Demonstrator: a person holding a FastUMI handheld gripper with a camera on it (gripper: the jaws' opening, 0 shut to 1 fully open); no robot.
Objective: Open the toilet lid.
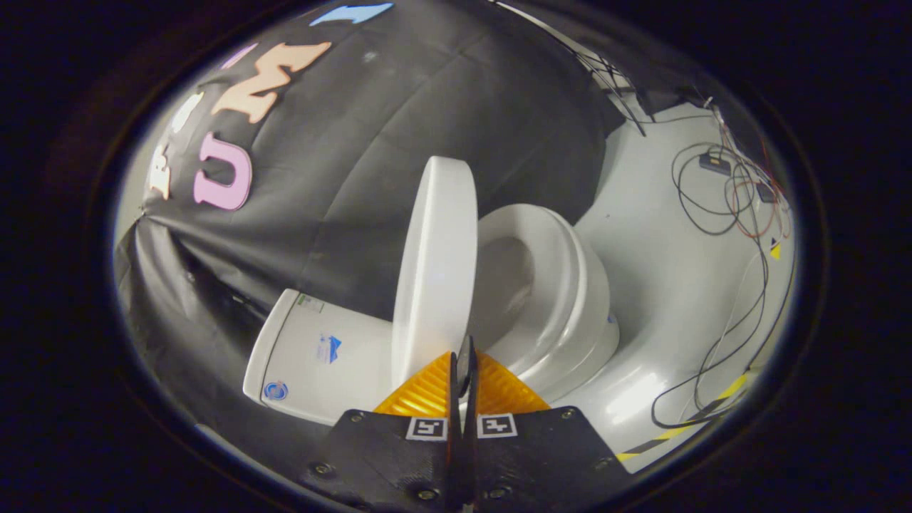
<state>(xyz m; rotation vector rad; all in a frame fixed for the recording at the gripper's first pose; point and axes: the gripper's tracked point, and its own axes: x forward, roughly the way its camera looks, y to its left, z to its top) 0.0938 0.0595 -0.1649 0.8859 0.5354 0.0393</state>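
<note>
The white toilet appears tilted in the gripper view. Its lid (436, 271) stands raised, turned edge-on to me, away from the seat (570, 285) and the open bowl (506, 285). The tank (313, 349) lies on the lid's other side, against the black cloth wall. My gripper (464, 356) is shut, its two orange fingers (427, 392) pressed together with nothing visible between them. Their tips sit right at the near lower edge of the lid, close to the hinge end; I cannot tell whether they touch it.
The toilet stands on a pale floor (655, 235). Beyond the bowl, loose black and red cables (727, 206) and small boxes lie on the floor. Yellow-and-black tape (684, 427) marks the floor near the gripper's body.
</note>
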